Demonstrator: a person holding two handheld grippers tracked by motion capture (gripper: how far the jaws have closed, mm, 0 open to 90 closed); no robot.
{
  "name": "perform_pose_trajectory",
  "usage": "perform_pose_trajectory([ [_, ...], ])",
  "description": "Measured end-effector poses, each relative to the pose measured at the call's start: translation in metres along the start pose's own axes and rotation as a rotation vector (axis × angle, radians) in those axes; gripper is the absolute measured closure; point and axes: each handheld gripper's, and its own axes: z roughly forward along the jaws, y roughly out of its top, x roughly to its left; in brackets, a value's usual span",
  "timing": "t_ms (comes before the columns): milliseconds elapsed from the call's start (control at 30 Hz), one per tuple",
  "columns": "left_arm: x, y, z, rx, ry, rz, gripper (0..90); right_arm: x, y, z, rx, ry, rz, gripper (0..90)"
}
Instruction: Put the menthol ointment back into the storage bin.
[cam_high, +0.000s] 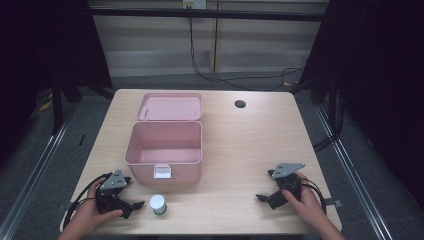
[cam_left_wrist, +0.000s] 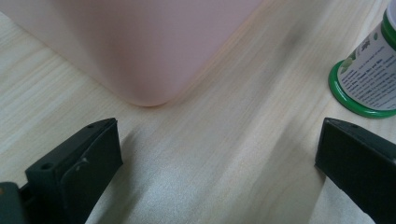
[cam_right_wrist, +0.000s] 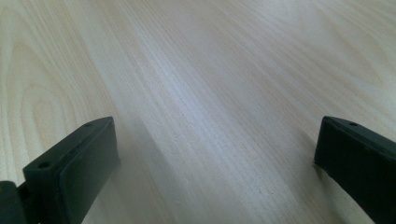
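Beside left gripper (cam_left_wrist: 219, 149), jaws apart, bottle (cam_left_wrist: 369, 70) cropped; right gripper (cam_right_wrist: 217, 149) likewise released

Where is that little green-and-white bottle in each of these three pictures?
High view: the bottle stands near the table's front edge, just right of the left gripper.
Left gripper view: its base shows at the right edge.
Right gripper view: bare tabletop between open jaws.
Shared landmark: the pink box, its corner nearby.

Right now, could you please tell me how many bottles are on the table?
1. The bottle stands upright near the front edge of the table, just in front of the open pink box and beside the left tool. The box looks empty.
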Motion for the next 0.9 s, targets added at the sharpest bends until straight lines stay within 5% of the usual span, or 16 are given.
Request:
perform_pose_trajectory([
  [167,-0.003,0.004,0.000,0.033,0.016,-0.026,0.0,0.000,0.000,0.000,0.000,0.000,0.000,0.0],
  [300,-0.009,0.014,-0.002,0.127,0.019,-0.049,1.7,0.000,0.000,0.000,0.000,0.000,0.000,0.0],
  [400,-0.012,0.021,-0.007,0.184,0.003,-0.063,17.3,0.000,0.000,0.000,0.000,-0.001,0.000,0.0],
  [467,-0.012,0.024,-0.010,0.223,-0.024,-0.098,16.8,0.000,0.000,0.000,0.000,-0.001,0.000,0.0],
  [667,-0.027,0.039,-0.023,0.426,-0.065,-0.025,23.0,0.000,0.000,0.000,0.001,-0.001,-0.002,0.0],
  [900,-0.041,0.064,-0.028,0.504,-0.111,0.036,24.7,0.000,0.000,0.000,0.001,0.000,-0.002,0.0],
])
